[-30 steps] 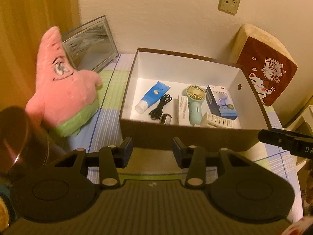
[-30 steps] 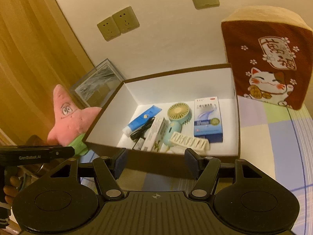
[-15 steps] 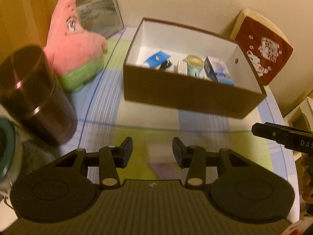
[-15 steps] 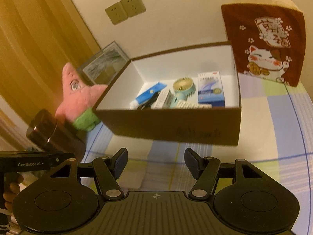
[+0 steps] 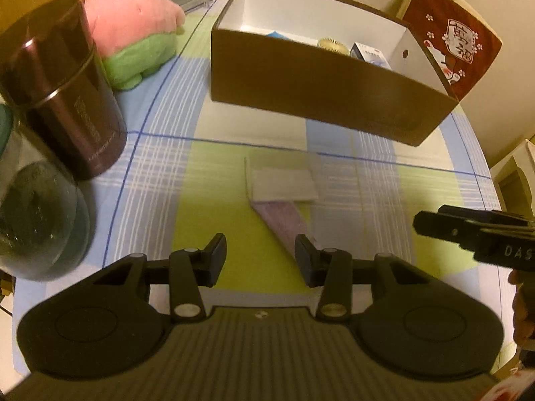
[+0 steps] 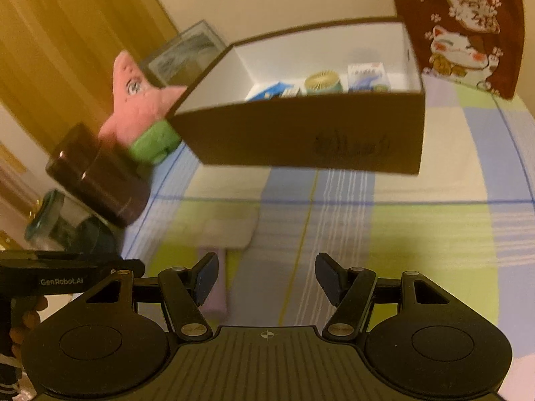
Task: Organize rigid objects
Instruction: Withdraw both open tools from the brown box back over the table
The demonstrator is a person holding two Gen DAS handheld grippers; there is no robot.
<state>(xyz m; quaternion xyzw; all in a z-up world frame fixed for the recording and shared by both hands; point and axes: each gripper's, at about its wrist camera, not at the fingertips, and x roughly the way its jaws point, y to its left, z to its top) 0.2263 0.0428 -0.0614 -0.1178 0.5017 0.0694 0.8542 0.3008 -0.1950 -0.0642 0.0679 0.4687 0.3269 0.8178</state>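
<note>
A brown cardboard box [image 5: 321, 80] [image 6: 301, 140] with a white inside stands at the back of the checked tablecloth. It holds a small fan [image 6: 322, 82], a blue-white carton [image 6: 366, 77] and a blue tube [image 6: 267, 92]. A flat white and lilac packet [image 5: 284, 197] [image 6: 227, 230] lies on the cloth in front of the box. My left gripper [image 5: 260, 255] hovers open just short of the packet, nothing between its fingers. My right gripper [image 6: 265, 277] is open too, to the right of the packet and empty.
A dark brown canister [image 5: 63, 87] [image 6: 97, 173] and a glass jar [image 5: 36, 210] stand at the left. A pink star plush [image 5: 133, 23] leans behind them. A red cat-print cushion [image 5: 451, 36] rests against the wall at the right.
Both grippers have pulled back from above the box and sunk toward the cloth. The packet, canister and jar have come into view; the box contents are now mostly hidden by its front wall.
</note>
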